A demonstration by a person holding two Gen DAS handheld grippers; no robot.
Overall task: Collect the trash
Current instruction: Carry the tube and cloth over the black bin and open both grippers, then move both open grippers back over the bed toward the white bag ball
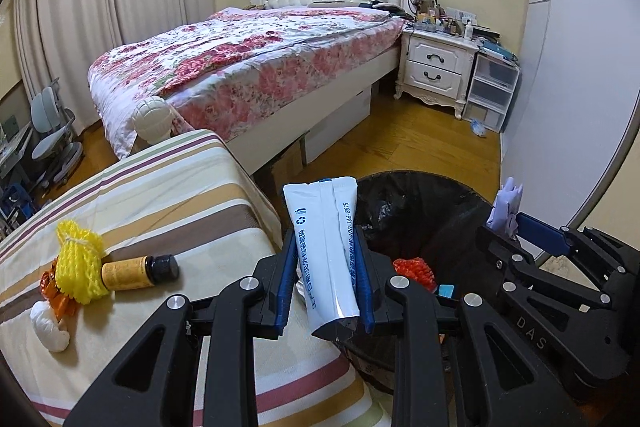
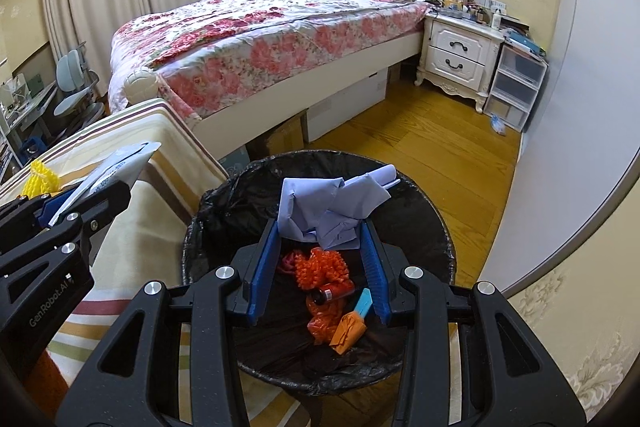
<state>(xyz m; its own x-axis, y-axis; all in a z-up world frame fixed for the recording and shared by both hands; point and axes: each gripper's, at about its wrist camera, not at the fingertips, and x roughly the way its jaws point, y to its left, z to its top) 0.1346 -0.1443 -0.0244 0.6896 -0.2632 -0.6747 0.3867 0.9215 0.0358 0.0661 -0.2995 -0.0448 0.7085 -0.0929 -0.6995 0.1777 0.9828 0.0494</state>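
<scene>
Left tool [image 1: 326,267] clamps a white tube [image 1: 326,247] at the bin's [image 2: 224,187] rim. Right tool [image 2: 318,247] grips crumpled lilac paper [image 2: 332,211] above the bin's opening.

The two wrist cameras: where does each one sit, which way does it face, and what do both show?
Left wrist: sits on the left gripper, looking forward and down at the striped bedding and bin; its fingers clamp a white tube; the right gripper shows at the right edge.
Right wrist: sits on the right gripper, looking down into the bin; its fingers hold crumpled paper; the left gripper shows at left.
Shared: bin, bed, nightstand.
</scene>
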